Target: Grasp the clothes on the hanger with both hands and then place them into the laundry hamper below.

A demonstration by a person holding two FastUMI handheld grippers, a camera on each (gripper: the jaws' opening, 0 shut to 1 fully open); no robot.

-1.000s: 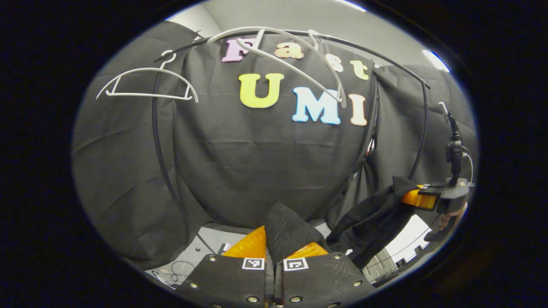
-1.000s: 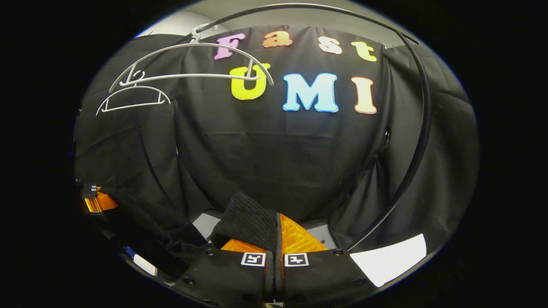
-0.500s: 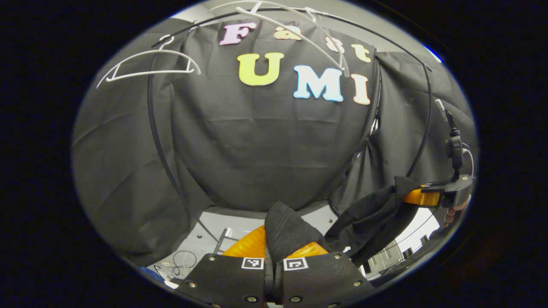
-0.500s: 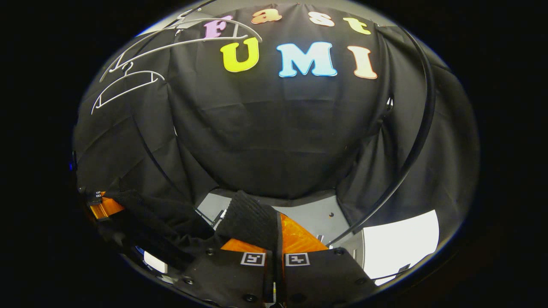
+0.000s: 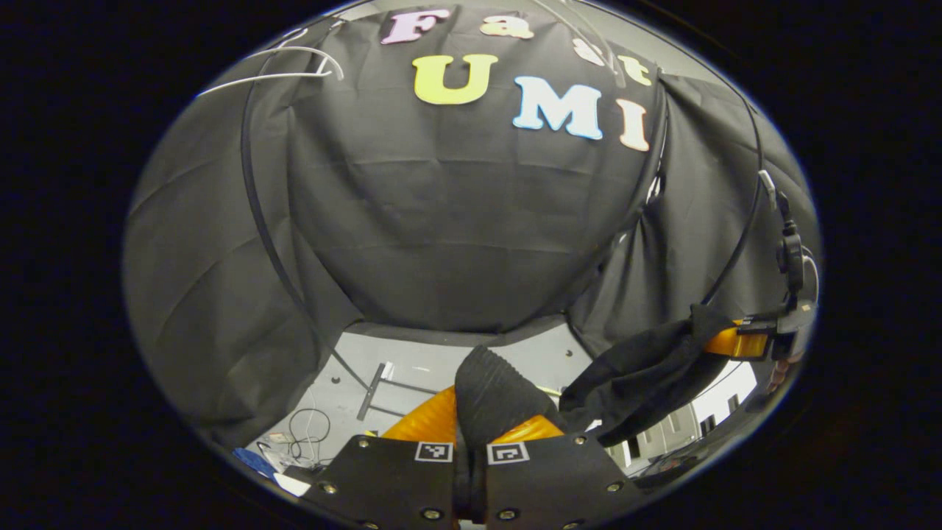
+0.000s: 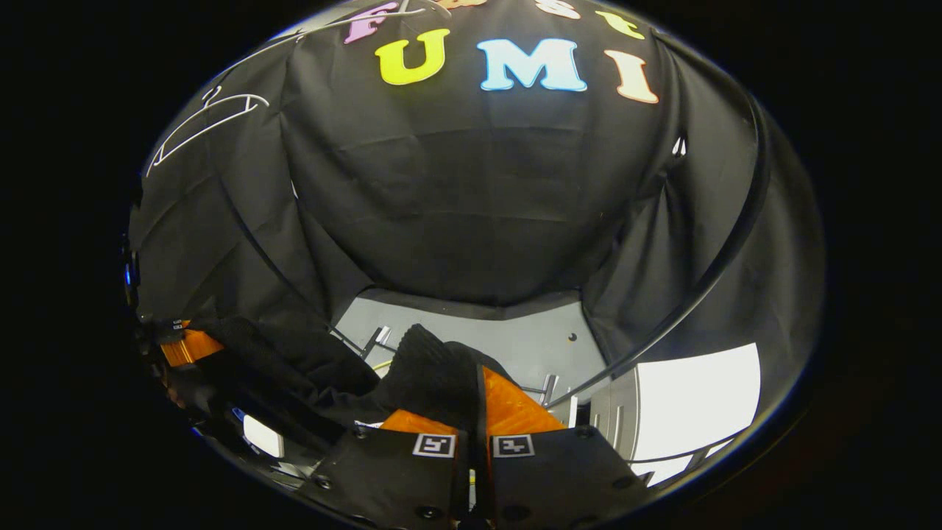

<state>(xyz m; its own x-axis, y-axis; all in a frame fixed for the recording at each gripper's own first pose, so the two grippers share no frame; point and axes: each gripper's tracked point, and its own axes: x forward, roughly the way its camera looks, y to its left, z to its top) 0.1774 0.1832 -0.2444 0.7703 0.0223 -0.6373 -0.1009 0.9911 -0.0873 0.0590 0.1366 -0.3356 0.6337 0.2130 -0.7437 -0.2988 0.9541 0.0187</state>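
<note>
**Both grippers clamped on the black garment, low under the rack**

Left gripper view, going left to right: up in the top left corner a white hanger [image 5: 294, 62] hangs bare on the thin black rack tube [image 5: 254, 213], which curves down the left side toward the grey floor [image 5: 434, 361]. There's a loose cable [image 5: 302, 427] coiled on the floor near the bottom left edge. In the bottom middle is the left gripper [image 5: 482, 423], with both its fingers pressed tight on a ribbed fold of the black garment [image 5: 633, 375], the cloth poking up between them. From there the garment stretches off to the right as a slack band and ends at the right gripper [image 5: 725, 342] near the right edge, which has pinched the other end. A bit of the hand [image 5: 776, 372] holding it peeks out just below.

Right gripper view, same order: another bare white hanger [image 6: 202, 125] sits up in the top left. At the left edge the left gripper [image 6: 188, 346] has the far end of the garment [image 6: 294, 361], which sags across toward the bottom middle. There the right gripper [image 6: 475, 401] is closed on a ribbed bunch of it. To the right, the rack tube [image 6: 725, 250] sweeps down the right side, with a bright white panel [image 6: 695, 394] in the lower right.

Can't make out the hamper for sure in either view.
</note>
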